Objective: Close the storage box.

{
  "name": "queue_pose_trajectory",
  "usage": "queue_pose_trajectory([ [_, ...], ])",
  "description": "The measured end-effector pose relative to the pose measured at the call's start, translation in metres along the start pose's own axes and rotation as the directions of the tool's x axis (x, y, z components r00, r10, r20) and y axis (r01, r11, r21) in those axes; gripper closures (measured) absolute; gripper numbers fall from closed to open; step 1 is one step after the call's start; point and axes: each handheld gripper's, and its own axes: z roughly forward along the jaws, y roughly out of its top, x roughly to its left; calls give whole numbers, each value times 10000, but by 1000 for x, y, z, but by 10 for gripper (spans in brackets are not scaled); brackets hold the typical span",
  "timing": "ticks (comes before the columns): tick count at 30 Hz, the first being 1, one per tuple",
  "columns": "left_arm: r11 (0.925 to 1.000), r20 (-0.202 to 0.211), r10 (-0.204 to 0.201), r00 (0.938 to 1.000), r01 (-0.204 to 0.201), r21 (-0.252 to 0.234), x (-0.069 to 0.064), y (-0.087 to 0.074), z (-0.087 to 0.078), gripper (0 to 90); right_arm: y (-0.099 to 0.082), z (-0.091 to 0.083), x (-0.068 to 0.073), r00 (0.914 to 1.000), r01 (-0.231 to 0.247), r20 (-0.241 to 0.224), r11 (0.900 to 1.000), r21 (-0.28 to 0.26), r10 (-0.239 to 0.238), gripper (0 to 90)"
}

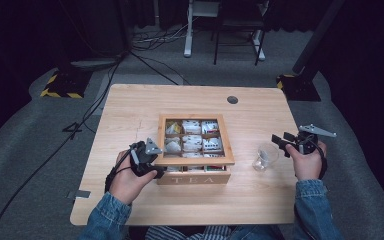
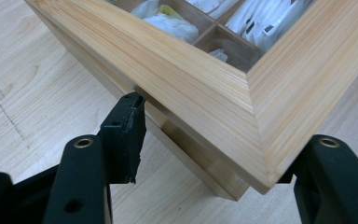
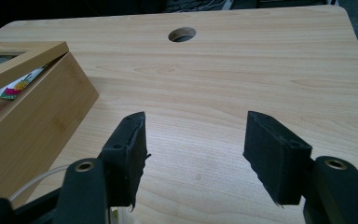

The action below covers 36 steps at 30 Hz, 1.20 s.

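A wooden tea box [image 1: 192, 177] marked TEA sits mid-table, its compartments full of tea bags [image 1: 192, 135]. Its framed lid [image 1: 195, 161] is lifted a little at the front, leaving a gap above the box wall [image 2: 186, 149]. My left gripper [image 1: 154, 157] is at the lid's front-left corner. In the left gripper view that lid corner [image 2: 205, 79] lies between the jaws of my left gripper [image 2: 214, 135], one pad [image 2: 126, 130] touching its edge, the other hidden behind it. My right gripper [image 1: 280, 138] hovers right of the box, open and empty [image 3: 193, 140].
A small clear glass [image 1: 266, 157] stands just left of the right gripper; its rim [image 3: 42, 179] shows beside the left jaw. A cable hole [image 1: 232, 99] lies near the table's far edge. Bare wood spreads to the right [image 3: 261, 70] and front.
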Motion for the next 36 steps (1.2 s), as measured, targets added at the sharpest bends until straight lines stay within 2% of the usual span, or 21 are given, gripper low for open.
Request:
queue_pose_trajectory([
  [2, 10000, 166, 65, 9998, -66, 30, -1, 1, 0, 420, 0, 0, 0, 10000, -6, 4, 10000, -4, 6, 401],
  [7, 9998, 148, 145, 9998, -147, 152, -4, 2, 1, 419, -1, 0, -1, 10000, -24, 29, 10000, 23, 24, 401],
  [10, 9996, 279, 184, 9994, -190, 212, -4, 2, 0, 418, -2, -1, -2, 10000, -47, 37, 10000, 27, 47, 402],
  [13, 9990, 544, -27, 9985, 2, 457, -4, 2, -1, 381, -3, 0, -2, 10000, -86, 41, 9999, 68, 86, 402],
  [21, 9972, 829, -52, 9965, -10, 751, -3, -1, -1, 358, -4, 3, -2, 10000, -87, -24, 9999, 133, 88, 402],
  [25, 9940, 930, 30, 9957, -131, 1082, -3, -2, 0, 351, -3, 4, -1, 10000, -82, -49, 9999, 139, 83, 402],
  [36, 9887, 1107, -63, 9938, -104, 1496, -3, -4, 0, 345, -4, 6, -1, 9999, -77, -103, 9998, 210, 79, 402],
])
